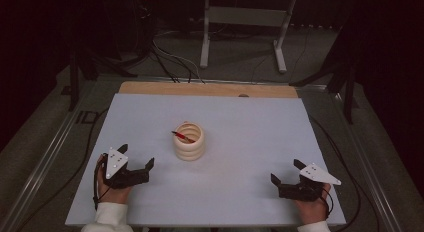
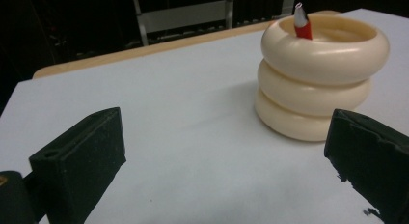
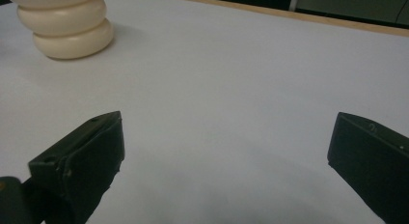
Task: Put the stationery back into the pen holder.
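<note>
Inside cream ribbed cup (image 1: 189, 142): red pen (image 1: 183, 136).

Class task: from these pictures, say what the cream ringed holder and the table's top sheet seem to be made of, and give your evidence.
Ringed holder: probably smooth moulded plastic, possibly glazed ceramic; soft highlights gleam on its rounded rings. Top sheet: a matte, pale, paper-like or plastic sheet without glare, laid over a wood-coloured board.

Most of the red pen (image 2: 302, 25) is sunk inside the cream ringed holder (image 2: 318, 84) ahead of my left jaws. Up-left of my right jaws, the picture's edge cuts off the holder's top. Both right-hand jaw tips run off frame.
</note>
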Demonstrator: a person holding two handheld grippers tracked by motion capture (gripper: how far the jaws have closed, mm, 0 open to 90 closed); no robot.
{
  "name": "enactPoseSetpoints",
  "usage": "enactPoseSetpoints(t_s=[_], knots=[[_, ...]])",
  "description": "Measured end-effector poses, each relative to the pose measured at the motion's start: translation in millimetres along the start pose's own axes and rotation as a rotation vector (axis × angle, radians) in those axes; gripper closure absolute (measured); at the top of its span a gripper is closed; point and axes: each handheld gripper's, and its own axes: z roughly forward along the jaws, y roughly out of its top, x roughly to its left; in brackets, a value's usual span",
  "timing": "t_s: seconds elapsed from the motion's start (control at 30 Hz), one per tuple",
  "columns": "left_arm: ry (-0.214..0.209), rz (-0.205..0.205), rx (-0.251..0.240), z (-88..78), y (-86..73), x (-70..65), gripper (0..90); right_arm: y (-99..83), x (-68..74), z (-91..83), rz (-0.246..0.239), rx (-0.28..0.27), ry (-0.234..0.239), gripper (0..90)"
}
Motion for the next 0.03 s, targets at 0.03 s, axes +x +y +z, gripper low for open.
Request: enactPoseSetpoints(t_s=[0.03], knots=[[0.003, -0.002, 0.003, 0.6, -0.4, 0.4, 1.3, -0.2, 0.3, 0.8, -0.001, 0.007, -0.004, 0.0]])
